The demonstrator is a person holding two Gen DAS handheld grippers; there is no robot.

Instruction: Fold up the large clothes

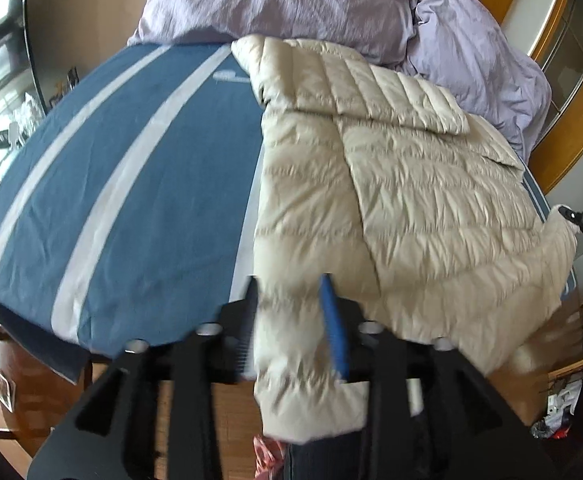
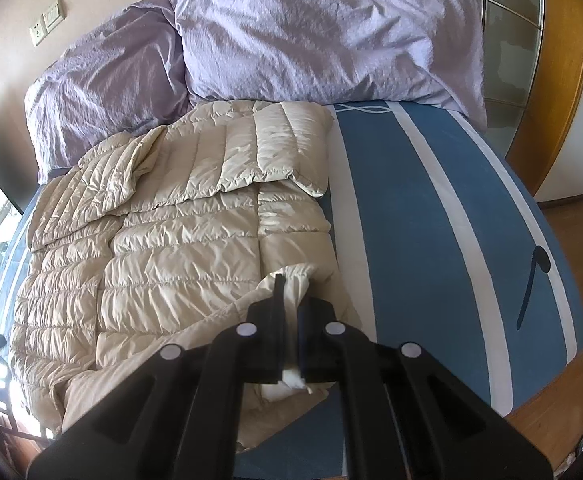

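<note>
A cream quilted down jacket (image 1: 403,184) lies spread on the blue bed sheet, one sleeve folded across its upper part. My left gripper (image 1: 291,312) is shut on a corner of the jacket's hem, which hangs over the near bed edge between its fingers. In the right wrist view the jacket (image 2: 163,232) fills the left half of the bed. My right gripper (image 2: 289,312) is shut on a bunched fold of the jacket's other hem corner, lifted slightly off the sheet.
The blue sheet with white stripes (image 1: 123,184) covers the bed (image 2: 431,216). Two lilac pillows (image 2: 315,32) lie at the head. Wooden floor (image 2: 579,232) surrounds the bed. A yellow-framed glass door (image 2: 539,64) stands at the right.
</note>
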